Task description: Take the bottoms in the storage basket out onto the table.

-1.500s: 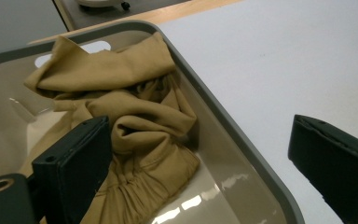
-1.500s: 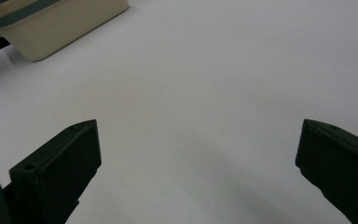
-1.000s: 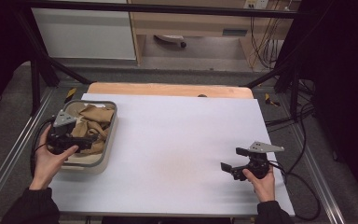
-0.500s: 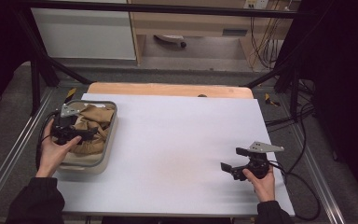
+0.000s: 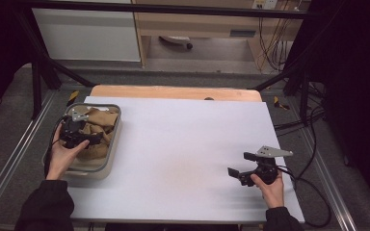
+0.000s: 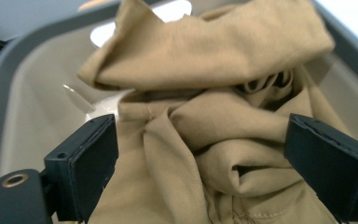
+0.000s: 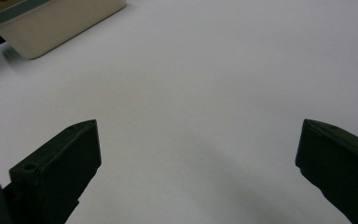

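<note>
At the near right, the right gripper (image 5: 241,172) hovers over the bare white table (image 5: 183,159), jaws wide, holding nothing. Farther left, the left gripper (image 6: 200,154) spreads wide around the tan cloth (image 6: 214,126) in the grey bin (image 5: 107,159) — best to sink deeper onto one thick fold before closing.

Lab or recording rig; dark metal frame (image 5: 43,72) around white-covered table (image 5: 183,144); loose cables (image 5: 270,33) hanging at the back wall

No words, labels, brand marks or numbers can be read anywhere. The yellow-and-black striped markers (image 5: 72,96) on the floor by the table's far corners are the nearest thing to a sign.
</note>
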`<state>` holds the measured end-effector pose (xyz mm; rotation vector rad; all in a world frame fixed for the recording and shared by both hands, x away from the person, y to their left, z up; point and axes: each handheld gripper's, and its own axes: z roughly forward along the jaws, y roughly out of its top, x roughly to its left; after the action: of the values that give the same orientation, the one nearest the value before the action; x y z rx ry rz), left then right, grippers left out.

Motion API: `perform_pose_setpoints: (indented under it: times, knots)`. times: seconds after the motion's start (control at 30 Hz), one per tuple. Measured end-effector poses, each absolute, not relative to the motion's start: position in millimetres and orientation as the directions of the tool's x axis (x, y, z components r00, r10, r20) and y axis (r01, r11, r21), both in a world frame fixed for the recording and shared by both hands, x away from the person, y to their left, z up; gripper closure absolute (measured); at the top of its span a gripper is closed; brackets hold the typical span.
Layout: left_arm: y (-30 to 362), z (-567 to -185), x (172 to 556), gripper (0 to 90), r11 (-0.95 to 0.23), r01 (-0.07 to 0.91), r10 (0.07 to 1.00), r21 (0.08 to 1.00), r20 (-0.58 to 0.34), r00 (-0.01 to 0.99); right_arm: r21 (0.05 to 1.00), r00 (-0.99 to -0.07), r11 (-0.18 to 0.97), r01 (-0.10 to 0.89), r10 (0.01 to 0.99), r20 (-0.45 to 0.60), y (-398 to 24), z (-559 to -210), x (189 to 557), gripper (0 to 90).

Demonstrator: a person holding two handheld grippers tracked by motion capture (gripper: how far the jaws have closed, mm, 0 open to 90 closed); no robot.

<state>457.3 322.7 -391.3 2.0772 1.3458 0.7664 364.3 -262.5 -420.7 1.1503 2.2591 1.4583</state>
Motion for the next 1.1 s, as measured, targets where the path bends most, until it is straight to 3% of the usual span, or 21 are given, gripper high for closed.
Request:
perform_pose_setpoints:
  times: [0.73,0.87,1.1]
  knots:
    - [329,-408,469,8.6,-0.327,0.681,0.932,0.656,0.105,0.346,0.846,-0.671,0.205,0.492,0.708,0.219,-263,-421,364,0.6]
    - [328,-410,467,19.5,-0.323,0.668,0.928,0.67,0.088,0.361,0.845,-0.671,0.206,0.493,0.708,0.219,-262,-421,364,0.6]
    - [327,-412,468,27.3,-0.328,0.684,0.929,0.652,0.09,0.36,0.846,-0.672,0.205,0.492,0.708,0.219,-263,-421,364,0.6]
